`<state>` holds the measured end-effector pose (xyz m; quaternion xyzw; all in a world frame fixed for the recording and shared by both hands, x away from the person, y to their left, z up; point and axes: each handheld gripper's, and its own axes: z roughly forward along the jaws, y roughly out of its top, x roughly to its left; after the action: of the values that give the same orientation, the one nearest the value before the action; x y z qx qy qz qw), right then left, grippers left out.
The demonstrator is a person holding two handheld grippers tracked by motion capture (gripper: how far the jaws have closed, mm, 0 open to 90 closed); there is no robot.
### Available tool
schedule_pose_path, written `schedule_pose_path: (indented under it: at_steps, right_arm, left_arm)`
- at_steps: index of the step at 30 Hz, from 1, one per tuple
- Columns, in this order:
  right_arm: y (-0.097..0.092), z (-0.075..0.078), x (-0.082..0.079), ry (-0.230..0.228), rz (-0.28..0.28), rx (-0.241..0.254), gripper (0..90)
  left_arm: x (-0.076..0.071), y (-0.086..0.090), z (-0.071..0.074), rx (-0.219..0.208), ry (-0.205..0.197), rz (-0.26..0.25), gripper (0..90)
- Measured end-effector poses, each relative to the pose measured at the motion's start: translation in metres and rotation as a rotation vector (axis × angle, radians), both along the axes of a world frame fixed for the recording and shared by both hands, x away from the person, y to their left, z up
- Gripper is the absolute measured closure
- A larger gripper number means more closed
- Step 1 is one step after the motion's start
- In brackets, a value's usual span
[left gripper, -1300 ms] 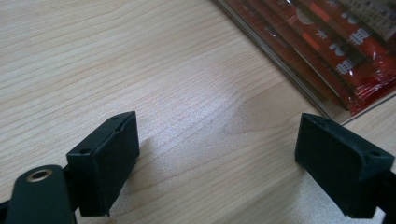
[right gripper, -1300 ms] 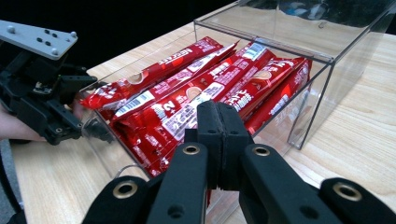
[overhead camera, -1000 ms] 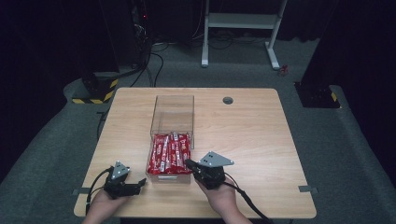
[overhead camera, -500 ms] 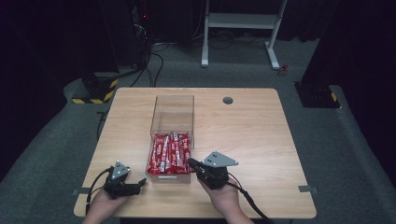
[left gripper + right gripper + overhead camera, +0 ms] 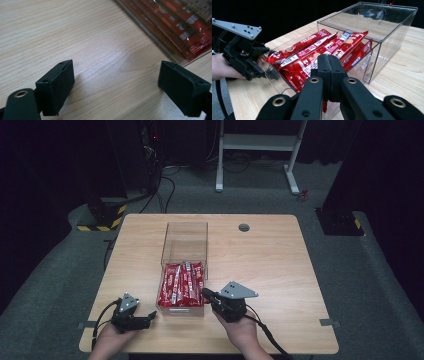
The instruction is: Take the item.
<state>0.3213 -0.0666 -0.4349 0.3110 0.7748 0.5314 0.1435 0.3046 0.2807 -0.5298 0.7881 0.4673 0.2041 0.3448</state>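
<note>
The right gripper (image 5: 206,293) has slid a bit toward the red snack bars (image 5: 182,283), its fingers pressed together on nothing, while the left gripper (image 5: 150,316) stays put, fingers wide apart.

Red snack bars (image 5: 182,284) in glossy wrappers with white lettering lie packed side by side — lengthwise, near to far — in the near half of a clear plastic box (image 5: 185,232) at the table's middle-left. Their near ends press against the box's near wall; the far half holds nothing — its walls stand upright.
</note>
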Motion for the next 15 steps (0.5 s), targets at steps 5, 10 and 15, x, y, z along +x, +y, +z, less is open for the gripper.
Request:
schedule_pose_path:
  at_steps: [5,10,15]
  right_arm:
    - [-0.002,0.0028,0.0001,-0.008,-0.003,0.007,90.0]
    - [-0.0042,0.0056,0.0003,-0.019,-0.008,0.015,90.0]
    - [-0.0068,0.009,0.0001,-0.027,-0.013,0.022,90.0]
  left_arm:
    - [0.0,0.0,0.0,0.0,0.0,0.0,13.9]
    - [0.0,0.0,0.0,0.0,0.0,0.0,13.9]
    - [0.0,0.0,0.0,0.0,0.0,0.0,13.9]
